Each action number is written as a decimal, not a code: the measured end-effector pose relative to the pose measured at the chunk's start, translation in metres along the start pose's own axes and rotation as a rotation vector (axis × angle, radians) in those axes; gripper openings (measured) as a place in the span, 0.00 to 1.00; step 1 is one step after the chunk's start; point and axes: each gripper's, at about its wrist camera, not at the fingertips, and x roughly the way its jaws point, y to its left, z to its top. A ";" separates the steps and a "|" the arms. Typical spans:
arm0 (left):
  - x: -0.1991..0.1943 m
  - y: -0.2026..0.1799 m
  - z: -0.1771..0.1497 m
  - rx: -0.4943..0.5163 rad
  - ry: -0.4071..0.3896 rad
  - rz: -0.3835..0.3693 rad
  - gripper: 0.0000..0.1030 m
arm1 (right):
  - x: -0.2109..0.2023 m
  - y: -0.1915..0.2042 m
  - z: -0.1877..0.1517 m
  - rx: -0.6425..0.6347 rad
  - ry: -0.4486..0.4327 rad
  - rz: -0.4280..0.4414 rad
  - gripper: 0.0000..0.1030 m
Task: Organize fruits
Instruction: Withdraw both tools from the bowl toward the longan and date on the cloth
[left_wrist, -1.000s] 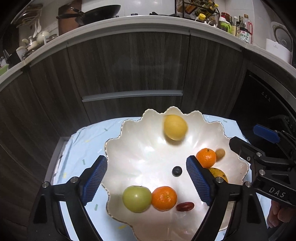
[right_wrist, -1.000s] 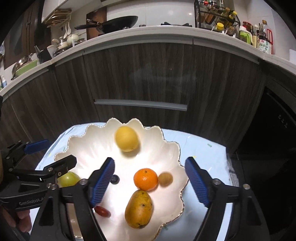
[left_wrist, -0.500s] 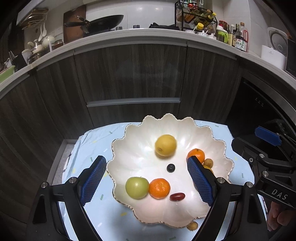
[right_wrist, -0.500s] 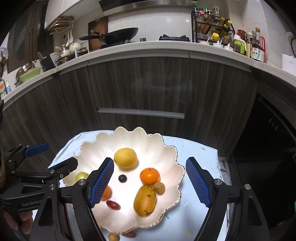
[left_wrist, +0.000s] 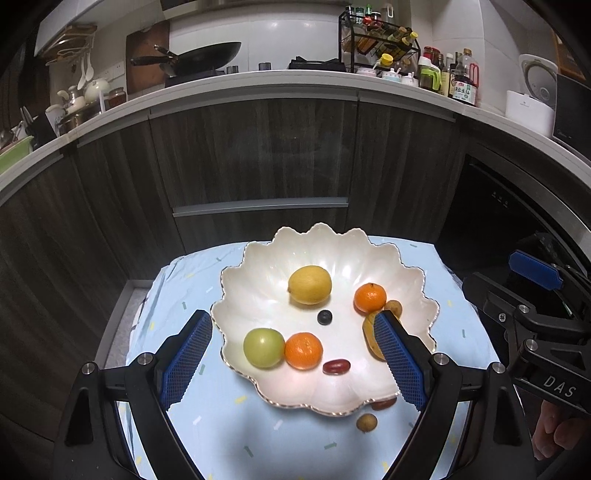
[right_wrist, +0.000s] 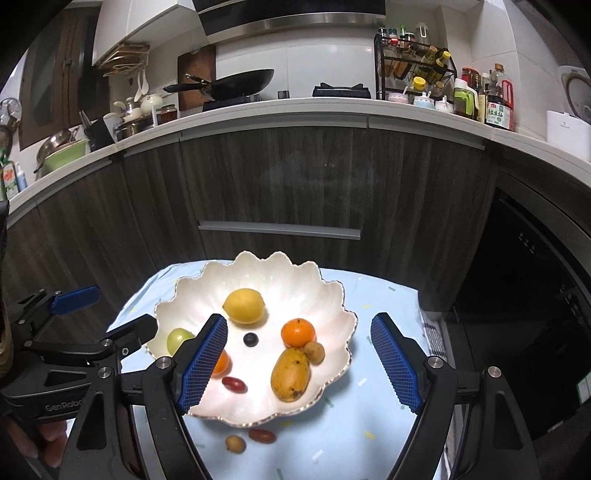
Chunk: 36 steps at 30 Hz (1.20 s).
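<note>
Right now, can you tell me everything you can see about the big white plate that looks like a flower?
The white plate is wide and shallow, with a wavy, petal-like rim edged in thin gold. It looks glossy and pearly, like glazed ceramic. It sits flat on a pale blue cloth that is speckled with small colored marks. Fruits lie inside it; two small ones lie on the cloth just outside its near rim. Neither gripper touches it.

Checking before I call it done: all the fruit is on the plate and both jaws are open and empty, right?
Not all. Two small fruits lie on the blue cloth just off the plate: a brown one and a red one, clearest in the right wrist view. Both jaws are open and empty.
</note>
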 end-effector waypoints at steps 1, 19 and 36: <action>-0.002 -0.001 -0.002 0.004 -0.001 0.001 0.87 | -0.003 -0.001 -0.002 0.001 -0.001 -0.001 0.78; -0.016 -0.031 -0.039 0.011 0.006 -0.005 0.87 | -0.022 -0.024 -0.042 0.011 0.021 -0.014 0.78; -0.012 -0.050 -0.075 0.004 0.018 -0.013 0.87 | -0.018 -0.037 -0.075 -0.024 0.070 -0.022 0.78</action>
